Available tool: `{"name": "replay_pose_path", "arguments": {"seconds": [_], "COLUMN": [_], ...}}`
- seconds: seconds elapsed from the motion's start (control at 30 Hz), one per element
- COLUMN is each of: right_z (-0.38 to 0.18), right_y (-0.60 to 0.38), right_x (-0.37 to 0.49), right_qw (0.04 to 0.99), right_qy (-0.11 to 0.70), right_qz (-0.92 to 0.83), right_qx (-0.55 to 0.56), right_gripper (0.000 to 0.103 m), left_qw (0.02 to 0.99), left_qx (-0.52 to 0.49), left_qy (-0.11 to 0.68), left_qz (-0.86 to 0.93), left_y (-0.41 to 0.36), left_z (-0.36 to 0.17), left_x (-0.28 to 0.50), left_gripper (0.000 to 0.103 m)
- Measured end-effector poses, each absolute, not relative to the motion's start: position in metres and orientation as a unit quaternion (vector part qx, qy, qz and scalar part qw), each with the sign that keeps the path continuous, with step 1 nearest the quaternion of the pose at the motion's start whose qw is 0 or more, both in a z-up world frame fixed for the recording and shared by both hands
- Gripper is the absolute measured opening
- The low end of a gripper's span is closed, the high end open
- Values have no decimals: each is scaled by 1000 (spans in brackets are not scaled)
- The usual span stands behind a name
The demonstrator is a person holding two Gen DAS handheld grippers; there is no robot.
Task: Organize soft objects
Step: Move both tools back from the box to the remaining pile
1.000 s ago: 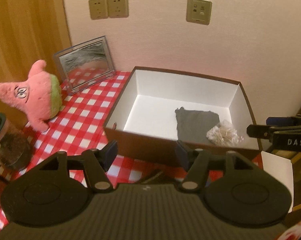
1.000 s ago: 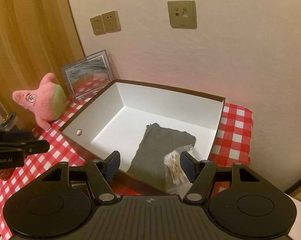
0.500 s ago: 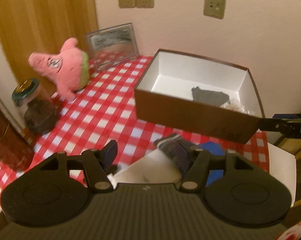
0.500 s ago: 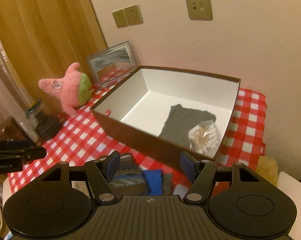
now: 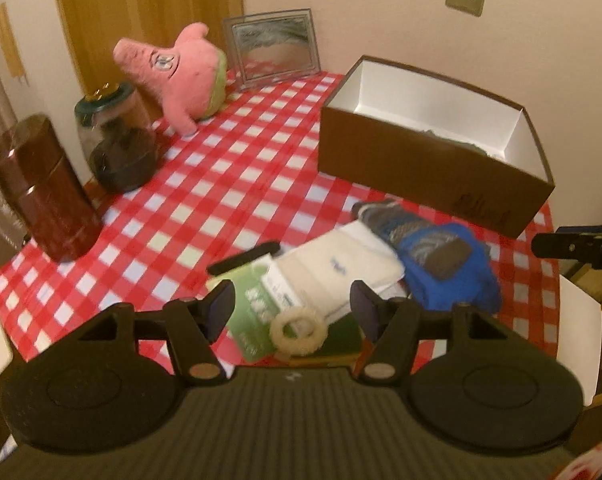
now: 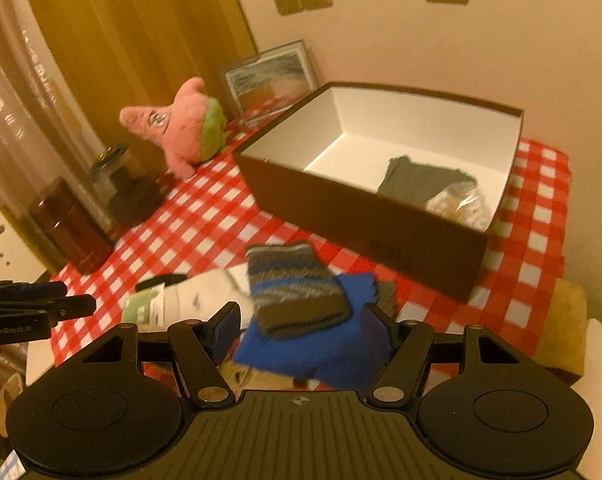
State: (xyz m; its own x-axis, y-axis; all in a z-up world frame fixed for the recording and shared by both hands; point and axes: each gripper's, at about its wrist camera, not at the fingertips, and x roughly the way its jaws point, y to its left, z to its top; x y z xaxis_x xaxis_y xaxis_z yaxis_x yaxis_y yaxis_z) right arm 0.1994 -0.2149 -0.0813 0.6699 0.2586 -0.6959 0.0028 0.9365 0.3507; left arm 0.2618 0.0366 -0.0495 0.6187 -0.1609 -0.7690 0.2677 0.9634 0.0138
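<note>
A pile of soft things lies at the near edge of the red checked table. It holds a white folded sock (image 5: 341,268), a striped sock (image 5: 397,228) and a blue cloth (image 5: 453,280). My left gripper (image 5: 293,308) hangs open above the white sock and a pale ring (image 5: 299,330). My right gripper (image 6: 301,324) is open over the blue cloth (image 6: 321,344) and the striped sock (image 6: 293,288), gripping nothing. Behind them, the brown box (image 6: 361,216) holds a grey cloth (image 6: 417,180) and a clear bag (image 6: 461,204). A pink star plush (image 5: 181,76) stands at the back left.
A green packet (image 5: 249,312) lies under the ring. A dark red canister (image 5: 41,188) and a glass jar (image 5: 117,140) stand at the table's left edge. A framed picture (image 5: 277,48) leans on the wall. White chair parts flank the table.
Both grippers drew back from over the box toward the table's near edge and tilted down. The sock pile, the jar and the canister came into view.
</note>
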Motion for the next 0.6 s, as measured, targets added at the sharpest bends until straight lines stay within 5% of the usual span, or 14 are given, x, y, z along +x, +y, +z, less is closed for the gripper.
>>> {"name": "replay_pose_path", "arguments": {"seconds": [0.6], "right_z": [-113], "right_y": [-189], "right_x": [209], "right_qw": [892], "right_qy": [422], "right_qz": [98], "right_qx": [129], "right_gripper": [66], "left_qw": [889], "left_qx": [33], "left_qy": [447], "left_qz": [-97], "left_y": [60], "left_z": [-89], "left_x": [255], "left_gripper": [60]}}
